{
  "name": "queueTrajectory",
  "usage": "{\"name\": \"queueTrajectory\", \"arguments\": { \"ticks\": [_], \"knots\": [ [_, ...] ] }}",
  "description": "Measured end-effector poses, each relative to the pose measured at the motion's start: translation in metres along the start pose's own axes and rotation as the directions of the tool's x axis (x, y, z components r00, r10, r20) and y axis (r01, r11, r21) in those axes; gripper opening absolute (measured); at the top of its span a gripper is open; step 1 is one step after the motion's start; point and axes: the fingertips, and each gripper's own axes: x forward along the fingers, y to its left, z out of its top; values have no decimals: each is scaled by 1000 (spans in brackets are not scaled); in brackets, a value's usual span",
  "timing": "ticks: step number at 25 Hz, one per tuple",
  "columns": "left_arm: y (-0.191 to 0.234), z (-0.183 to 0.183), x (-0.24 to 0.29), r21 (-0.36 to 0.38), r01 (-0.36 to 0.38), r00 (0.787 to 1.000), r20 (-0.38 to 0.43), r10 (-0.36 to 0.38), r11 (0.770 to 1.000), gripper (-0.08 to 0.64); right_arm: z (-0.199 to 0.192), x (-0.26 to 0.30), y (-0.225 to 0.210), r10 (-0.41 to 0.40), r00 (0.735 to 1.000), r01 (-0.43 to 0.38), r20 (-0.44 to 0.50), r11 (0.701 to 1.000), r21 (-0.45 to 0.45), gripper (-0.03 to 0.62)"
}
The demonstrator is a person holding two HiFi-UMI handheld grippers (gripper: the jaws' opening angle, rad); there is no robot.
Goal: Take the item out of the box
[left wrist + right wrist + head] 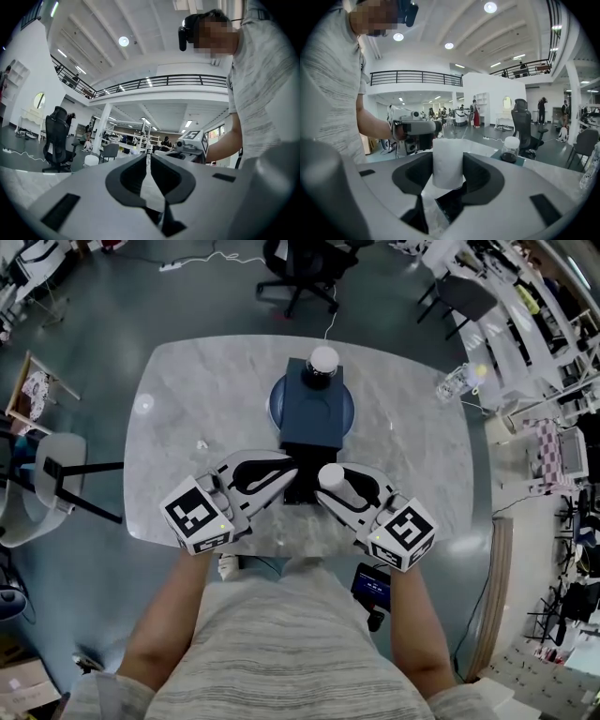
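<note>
We see the smooth white cylinder (448,161) (330,474) out of the box and upright, clamped between the jaws of the right claw (449,174) (335,484). Both pads press on its sides. From the head view it sits at the near end of the dark blue rectangular box (314,413), towards the right side. We can't tell if it touches the box. The black near part of the box (451,202) shows under the right claw's jaws.

The left claw (150,161) (284,472) is closed and empty, jaws almost together with only a thin slit between them. It points in at the near left end of the box, just beside the right claw, and the two tips are near each other.

The box lies on a round blue plate (277,404) in the middle of the grey-white marble worktop (187,409) (565,176). A small glass jar with a white lid and dark contents (322,367) (509,151) stands on the far end of the box.

A black office chair (300,273) is on the floor beyond the worktop's far edge.
</note>
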Motion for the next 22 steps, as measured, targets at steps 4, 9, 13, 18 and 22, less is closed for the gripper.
{"name": "queueTrajectory", "arguments": {
  "ticks": [4, 9, 13, 18, 22],
  "knots": [
    [-7, 12, 0, 32, 24, 1000, 11, -24, 999, 21, 14, -13, 8, -2, 1000, 3, 27, 1000, -21, 209],
    [-15, 23, 2, 55, 56, 998, 20, -57, 997, 21, 31, -27, 12, -31, 997, 33, 77, 999, -24, 209],
    [-18, 29, 4, 78, 76, 997, 20, -77, 994, 21, 41, -35, 14, -50, 990, 51, 128, 999, -5, 209],
    [-23, 37, 6, 100, 96, 995, 19, -98, 990, 21, 49, -42, 14, -70, 985, 70, 156, 998, 1, 209],
    [-26, 42, 8, 115, 106, 994, 24, -110, 988, 21, 52, -45, 11, -85, 982, 87, 169, 996, -4, 209]
  ]
}}
